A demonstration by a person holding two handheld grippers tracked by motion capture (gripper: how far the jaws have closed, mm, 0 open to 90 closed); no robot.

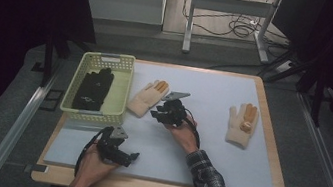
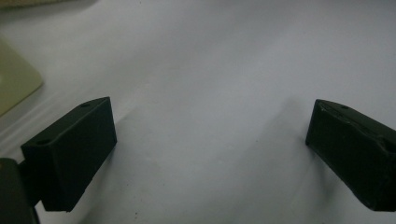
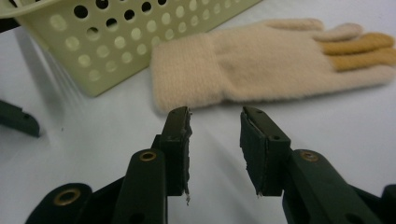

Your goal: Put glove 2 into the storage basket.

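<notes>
- So, in the high view the desk (image 1: 223,168) carried a pale grey-blue mat, with a light green perforated basket (image 1: 121,94) sitting at the mat's upper left.
- A black glove (image 1: 93,88) lay inside that basket, stretched along its length.
- Just right of the basket a cream glove (image 1: 146,98) with orange fingers lay flat on the mat, cuff toward the lower left of the frame.
- A second cream glove (image 1: 241,125), also with orange fingertips, lay well apart from it on the right side of the mat, fingers pointing to the top of the frame.
- The right tongs (image 1: 157,114) sat mid-frame, held by a hand coming out of a plaid sleeve (image 1: 210,186), with their tip right by the first glove's cuff.
- In the right gripper view the right tongs (image 3: 215,128) were a little apart with nothing between them, stopped just short of the cream glove (image 3: 261,70) cuff, and the basket (image 3: 112,46) wall stood at the upper left.
- The left tongs (image 1: 134,157) were lower in the high view, near the front edge of the mat, below the basket.
- In the left gripper view the left tongs (image 2: 210,140) were spread wide over bare mat, gripping nothing, with a corner of the basket (image 2: 14,84) at the left edge.
</notes>
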